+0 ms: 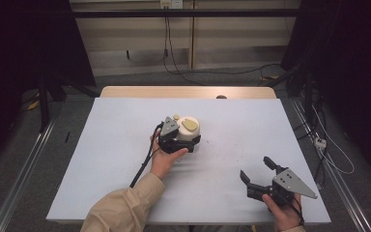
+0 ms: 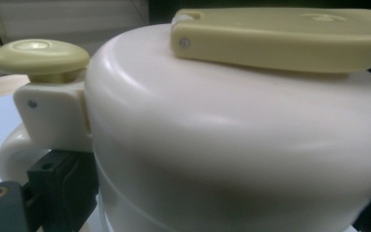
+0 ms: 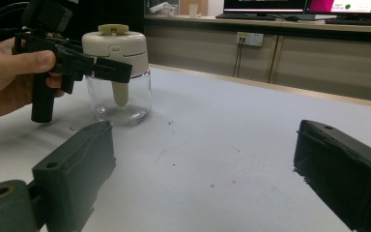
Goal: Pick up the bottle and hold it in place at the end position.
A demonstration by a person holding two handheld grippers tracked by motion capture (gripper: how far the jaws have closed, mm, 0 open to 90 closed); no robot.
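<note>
Cream plastic caps a clear glass jar (image 1: 189, 133) that stands upright near the middle of the counter (image 1: 101, 159), with a pale yellow flap (image 2: 280, 38) lying flat on its lid and a round yellow knob (image 2: 38, 55) at the lid's edge. The left gripper (image 1: 176, 140) is pressed up against the jar's near side at lid height, its jaws reaching around the cream top; in the right gripper view one black jaw lies across the front of the lid, so the jar looks grasped, though I cannot tell how firmly. The jar's glass base rests on the counter, so no lift has begun. The right gripper (image 1: 257, 170) waits well apart from the jar, toward the counter's near right corner, its jaws spread wide and holding nothing. Judging by this, the hold on the jar is made; opening the flap or pressing the knob is left.
</note>
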